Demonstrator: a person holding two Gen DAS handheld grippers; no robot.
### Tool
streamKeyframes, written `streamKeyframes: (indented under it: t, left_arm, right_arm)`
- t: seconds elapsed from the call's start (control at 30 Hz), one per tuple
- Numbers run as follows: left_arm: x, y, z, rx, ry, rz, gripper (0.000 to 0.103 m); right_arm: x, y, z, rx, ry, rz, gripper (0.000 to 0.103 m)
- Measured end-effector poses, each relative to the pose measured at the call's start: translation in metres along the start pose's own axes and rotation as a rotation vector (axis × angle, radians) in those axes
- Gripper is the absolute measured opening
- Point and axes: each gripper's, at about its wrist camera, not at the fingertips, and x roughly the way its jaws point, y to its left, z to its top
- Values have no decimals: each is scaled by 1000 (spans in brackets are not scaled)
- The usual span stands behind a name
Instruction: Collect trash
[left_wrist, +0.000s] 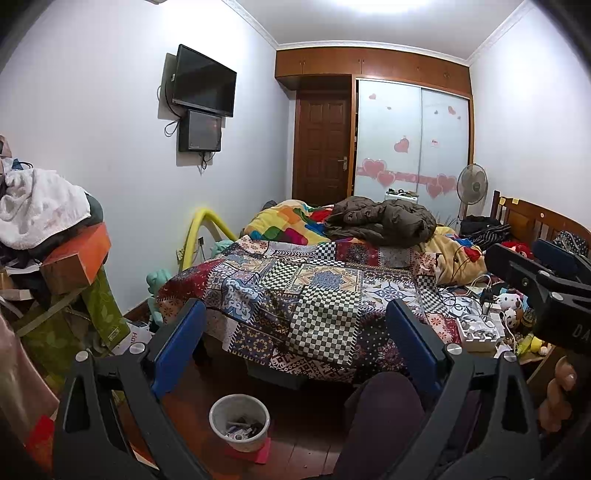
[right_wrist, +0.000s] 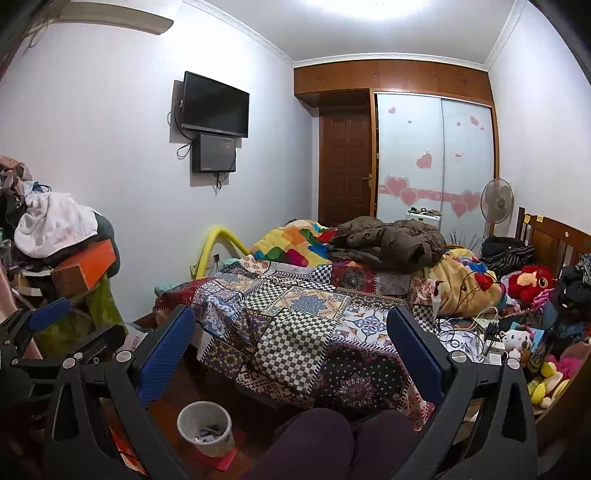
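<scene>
Both grippers are held level at about bed height, aimed down the room rather than at any item; judged a survey stance, with nothing yet selected. Left gripper: jaws spread wide, nothing between them. Right gripper: jaws likewise spread and empty.

The bin stands on the floor off the near-left corner of the bed, on a red mat, with scraps already inside. Its position beside the holder's knees suits dropping items from either side.

Likely trash is not identifiable with certainty. Small clutter of cables and packets lies along the bed's right edge.

The left view shows the right gripper from the side and the fingers gripping its handle. The right view alone shows the red plush and yellow toys at the bed's far-right edge, and the left gripper low at left.
</scene>
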Motion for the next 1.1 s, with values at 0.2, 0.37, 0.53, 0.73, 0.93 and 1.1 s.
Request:
streamKeyframes:
  t: [0.2,0.37,0.53,0.73,0.93,1.1]
  left_arm:
    - [0,3,1,1,-2,-11,98]
    - [0,4,1,4,-6,-19,98]
    - [0,5,1,10,2,-36,98]
    - [-2,4,1,21,-11,-34,98]
    - [-1,1,0,38,-8,-46,98]
    - [3,-1,-1,45,1,-45,98]
  right_arm:
    - [-1,-2,0,-1,-5,1,103]
    - [-1,-3,1,0,-3,4,103]
    - [-2,-3,0,2,-3,3,103]
    - [-1,0,-1,8,2,-1,103]
    - [0,4,-3,22,13,-9,103]
    - [6,3,-4,30,28,-13,103]
